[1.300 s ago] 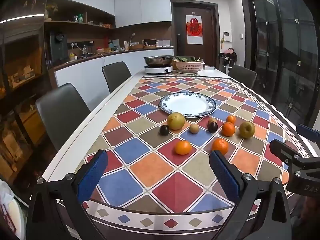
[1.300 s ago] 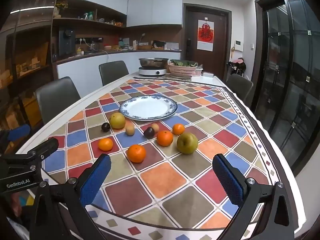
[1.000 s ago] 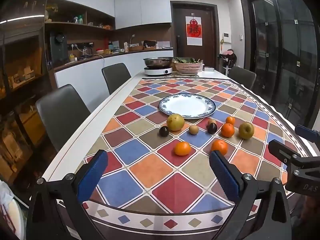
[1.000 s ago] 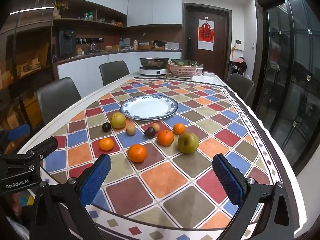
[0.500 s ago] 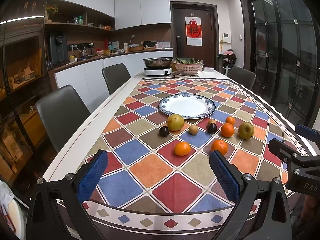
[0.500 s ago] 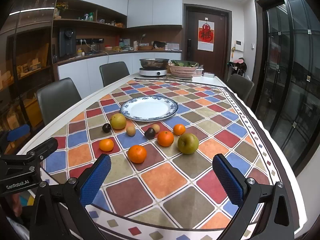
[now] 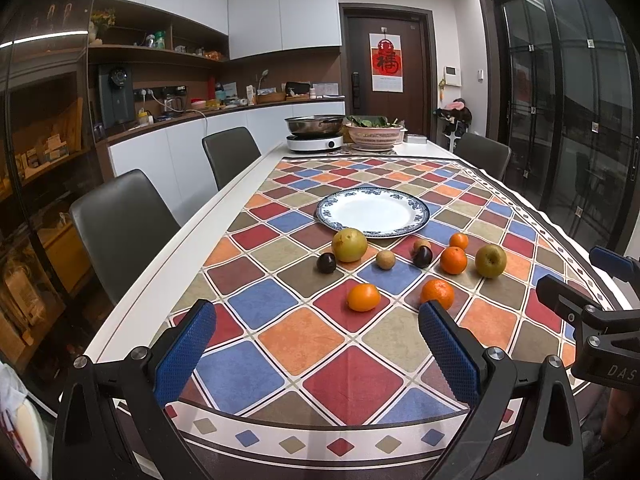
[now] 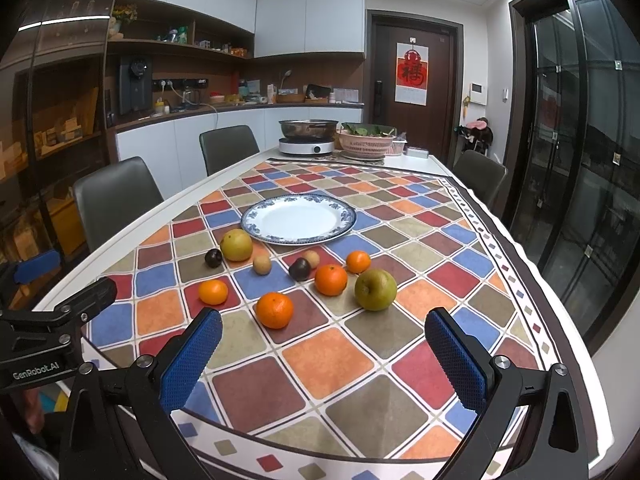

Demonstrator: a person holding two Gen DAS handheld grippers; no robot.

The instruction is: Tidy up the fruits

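Observation:
Several fruits lie loose on the checkered tablecloth in front of an empty blue-rimmed white plate (image 7: 373, 212) (image 8: 298, 219). They include oranges (image 7: 363, 297) (image 8: 274, 310), a yellow pear (image 7: 349, 244) (image 8: 236, 244), a green pear (image 7: 490, 261) (image 8: 375, 289), dark plums (image 7: 326, 262) (image 8: 299, 269) and small brown fruits (image 7: 385, 259) (image 8: 262, 265). My left gripper (image 7: 316, 344) is open and empty above the table's near edge. My right gripper (image 8: 324, 354) is open and empty, also short of the fruits.
A hotplate with a steel pan (image 7: 315, 128) and a pink basket of greens (image 7: 374, 132) stand at the table's far end. Grey chairs (image 7: 120, 224) line the left side, one (image 7: 482, 156) at the far right. Glass doors stand on the right.
Both views have shifted only slightly; the grippers stay open above the near table edge. The fruits and plate have not moved.

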